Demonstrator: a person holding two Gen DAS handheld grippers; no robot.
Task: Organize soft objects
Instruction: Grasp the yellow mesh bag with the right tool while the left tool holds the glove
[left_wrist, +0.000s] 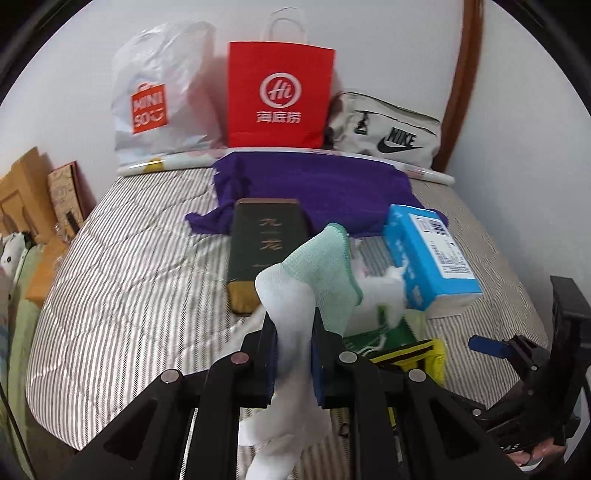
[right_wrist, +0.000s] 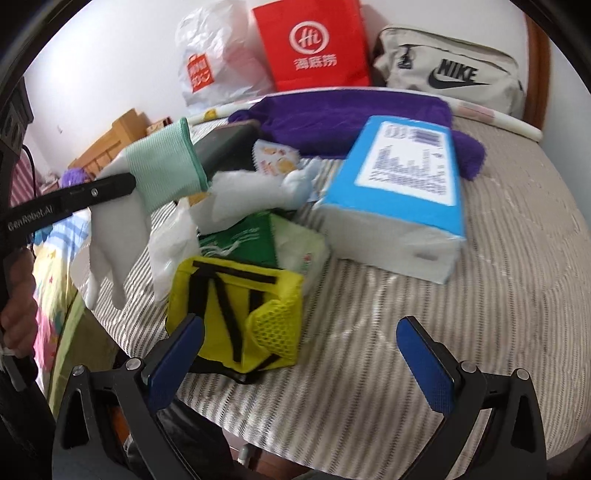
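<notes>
My left gripper (left_wrist: 293, 354) is shut on a white work glove (left_wrist: 291, 306) with a mint-green cuff, held above the striped bed. From the right wrist view the same glove (right_wrist: 162, 173) hangs at the left, fingers down, pinched by the left gripper (right_wrist: 127, 182). My right gripper (right_wrist: 301, 354) stands open with nothing between its blue pads, just above a yellow mesh pouch (right_wrist: 236, 306) with black straps. A purple cloth (left_wrist: 317, 188) lies at the back of the bed. White soft pieces (right_wrist: 243, 199) and a green packet (right_wrist: 251, 236) sit in the pile beside the pouch.
A blue tissue pack (right_wrist: 399, 195) lies right of the pile, a dark flat box (left_wrist: 262, 243) left of it. A white plastic bag (left_wrist: 162, 96), red paper bag (left_wrist: 280, 96) and beige Nike bag (left_wrist: 388, 129) stand against the wall. Wooden furniture (left_wrist: 26, 199) flanks the bed's left.
</notes>
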